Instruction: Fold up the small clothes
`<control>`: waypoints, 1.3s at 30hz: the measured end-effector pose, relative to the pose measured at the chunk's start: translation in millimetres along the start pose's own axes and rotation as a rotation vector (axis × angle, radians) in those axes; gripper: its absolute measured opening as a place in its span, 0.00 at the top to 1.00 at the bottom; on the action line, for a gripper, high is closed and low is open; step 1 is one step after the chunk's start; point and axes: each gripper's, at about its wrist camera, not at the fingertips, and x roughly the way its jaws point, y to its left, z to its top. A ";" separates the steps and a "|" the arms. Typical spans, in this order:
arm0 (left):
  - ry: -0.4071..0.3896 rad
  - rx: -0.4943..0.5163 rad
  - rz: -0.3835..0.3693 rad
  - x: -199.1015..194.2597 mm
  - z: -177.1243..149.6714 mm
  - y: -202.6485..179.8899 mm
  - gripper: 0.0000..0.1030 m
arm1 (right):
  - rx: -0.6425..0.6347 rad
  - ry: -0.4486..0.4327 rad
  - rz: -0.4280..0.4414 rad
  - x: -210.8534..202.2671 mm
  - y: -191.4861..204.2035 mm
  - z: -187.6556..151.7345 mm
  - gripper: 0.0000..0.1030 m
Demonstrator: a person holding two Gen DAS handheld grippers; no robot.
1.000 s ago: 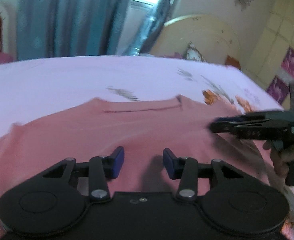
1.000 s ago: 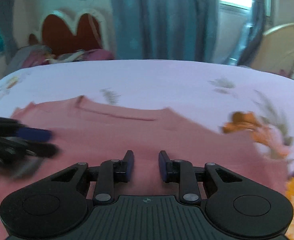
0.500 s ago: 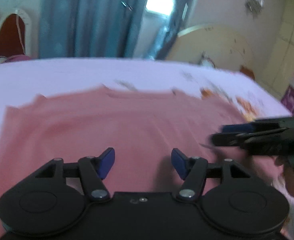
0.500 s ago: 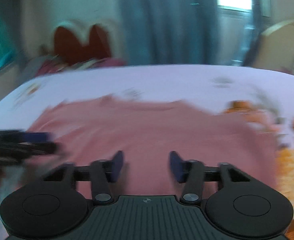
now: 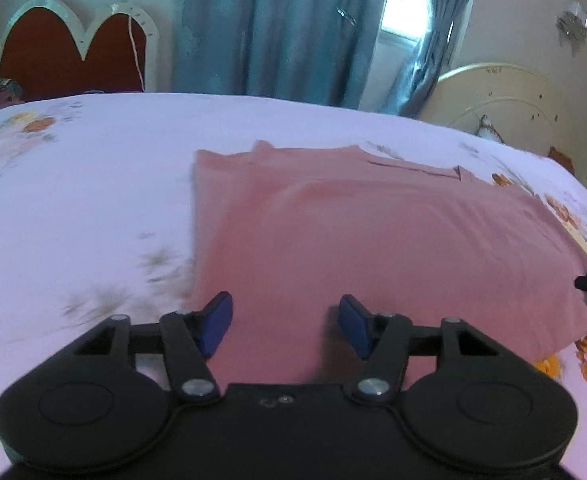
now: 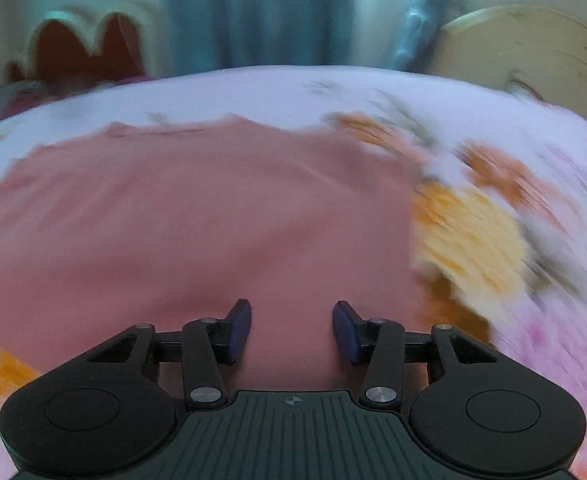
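Pink garment [image 5: 373, 240] is lying flat on the floral bed sheet [image 5: 73, 184], now reaching ahead of both tools. Left tool [image 5: 285, 322] and right tool [image 6: 291, 326] have been widening, hovering spread and empty over its near edge.

A soft, matt pink cloth shirt [image 5: 373, 240] lies on a smooth flower-printed cotton-like bedsheet [image 5: 73, 184], under matt black plastic tongs [image 5: 285, 322] with dull blue pads [image 5: 217, 320] and shiny metal rivets.
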 end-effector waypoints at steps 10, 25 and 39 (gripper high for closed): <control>0.004 0.034 -0.103 4.3 -6.2 -109.3 0.43 | -0.081 -0.040 0.189 -26.6 101.8 -2.8 0.56; 0.023 -0.062 0.065 -16.7 -25.1 -23.6 0.45 | 0.119 0.018 -0.013 -31.1 -24.3 -20.5 0.98; 0.059 -0.011 0.114 -15.3 -24.5 -34.4 0.44 | 0.085 0.042 -0.045 -29.7 -19.8 -20.9 1.00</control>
